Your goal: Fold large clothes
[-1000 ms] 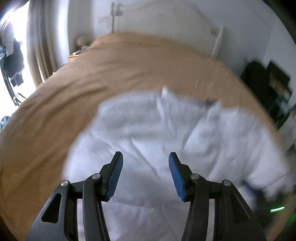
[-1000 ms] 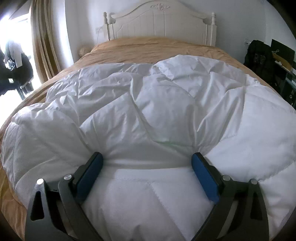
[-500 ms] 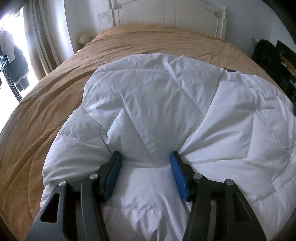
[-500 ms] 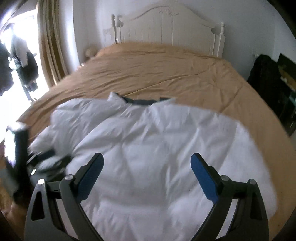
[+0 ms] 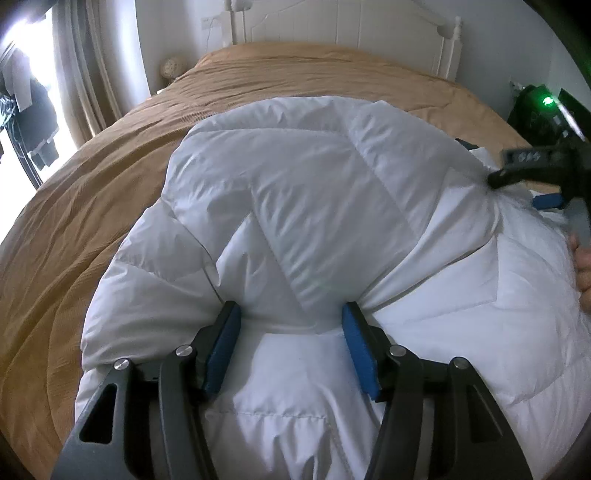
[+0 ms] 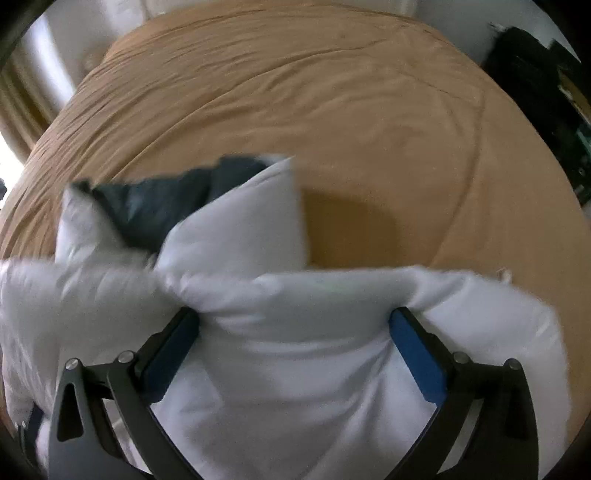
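A white puffy down jacket [image 5: 314, 206] lies bunched on the tan bedspread [image 5: 92, 206]. My left gripper [image 5: 291, 317] has its blue pads pressed into a thick fold of the jacket, jaws partly apart around the padding. My right gripper [image 6: 295, 321] holds another bulky fold of the same jacket [image 6: 295, 369] between widely spread pads. The jacket's dark lining [image 6: 162, 203] shows at the collar. In the left wrist view the right gripper [image 5: 532, 177] shows at the right edge, on the jacket's far side.
The bed's tan cover [image 6: 332, 110] stretches to a white headboard [image 5: 351, 33]. Curtains and hanging dark clothes [image 5: 33, 110] stand at the left by a bright window. Dark furniture [image 6: 546, 92] stands at the bed's right side.
The left gripper came down from above the jacket and closed onto a fold. The right gripper let go, swung away, then came back and took a new fold near the collar.
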### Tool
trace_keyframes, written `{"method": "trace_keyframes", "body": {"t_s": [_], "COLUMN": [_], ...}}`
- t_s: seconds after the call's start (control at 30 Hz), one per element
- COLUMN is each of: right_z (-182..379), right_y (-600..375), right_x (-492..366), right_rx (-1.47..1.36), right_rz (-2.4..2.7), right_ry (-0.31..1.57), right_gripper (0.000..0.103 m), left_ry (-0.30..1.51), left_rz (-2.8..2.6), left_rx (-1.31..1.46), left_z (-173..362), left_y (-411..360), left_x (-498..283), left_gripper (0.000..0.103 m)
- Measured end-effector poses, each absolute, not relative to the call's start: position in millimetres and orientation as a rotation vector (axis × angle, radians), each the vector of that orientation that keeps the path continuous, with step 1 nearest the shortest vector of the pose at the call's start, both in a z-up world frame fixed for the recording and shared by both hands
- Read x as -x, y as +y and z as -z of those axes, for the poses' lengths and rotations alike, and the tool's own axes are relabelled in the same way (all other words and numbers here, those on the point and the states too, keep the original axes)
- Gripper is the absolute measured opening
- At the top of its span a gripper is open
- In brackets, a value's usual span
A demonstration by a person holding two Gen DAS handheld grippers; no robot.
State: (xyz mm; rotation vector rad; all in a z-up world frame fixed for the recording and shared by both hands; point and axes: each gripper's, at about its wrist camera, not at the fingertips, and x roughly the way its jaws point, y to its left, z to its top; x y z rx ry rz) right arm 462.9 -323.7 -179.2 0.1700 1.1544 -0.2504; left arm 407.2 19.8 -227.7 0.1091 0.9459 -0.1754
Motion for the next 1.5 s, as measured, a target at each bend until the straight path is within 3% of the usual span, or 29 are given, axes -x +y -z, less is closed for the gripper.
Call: {"method": "trace_keyframes", "body": {"t_s": [0.07,0.1,0.33,0.47,0.63,0.73,0.83,1.0,1.23,1.37,1.43,1.5], "right_z": [160,151,104,131,176,180,184,188,190,189,190,191], "right_y": [-336,-338,-309,-306,-325,-333,-335,-332,-331,-329,-328,-327], "right_x": [-452,-443,-314,-262,-244,-251,-253,-251,-249,-251,-250,-251], "right_rx": [-0.222,-0.244,-0.106,0.006,-0.033,-0.102,-0.099,-0.1,-0.103,-0.097,-0.097,-0.096], "right_rz": [0.267,0.252,0.166,0.217,0.191,0.196,0.198,0.203,0.205,0.211,0.213,0.217], "right_ry": [1.109,1.084,0.901,0.878,0.801,0.801,0.798,0.788,0.792,0.793,0.79,0.79], "right_gripper": [0.083,0.081,0.082,0.082,0.09,0.094,0.094,0.094,0.095,0.095,0.095,0.095], "left_ry": [0.944,0.942,0.937,0.94,0.962,0.996,0.922,0.881,1.129,1.138,1.139,1.153], "left_rz": [0.174,0.172,0.164,0.165,0.186,0.171,0.139,0.243,0.283,0.211,0.151,0.131], "left_rx": [-0.108,-0.109,-0.109,-0.109,-0.096,-0.018,-0.013,-0.183,-0.245,-0.264,-0.246,-0.197], "left_z": [228,228,228,228,223,209,170,141,206,214,219,217], "left_y": [20,20,20,20,25,40,41,-18,-66,-53,-30,-12], "left_x": [-408,-409,-408,-410,-415,-420,-413,-422,-503,-539,-555,-562], "left_gripper": [0.059,0.059,0.06,0.06,0.062,0.052,0.05,0.058,0.062,0.093,0.096,0.093]}}
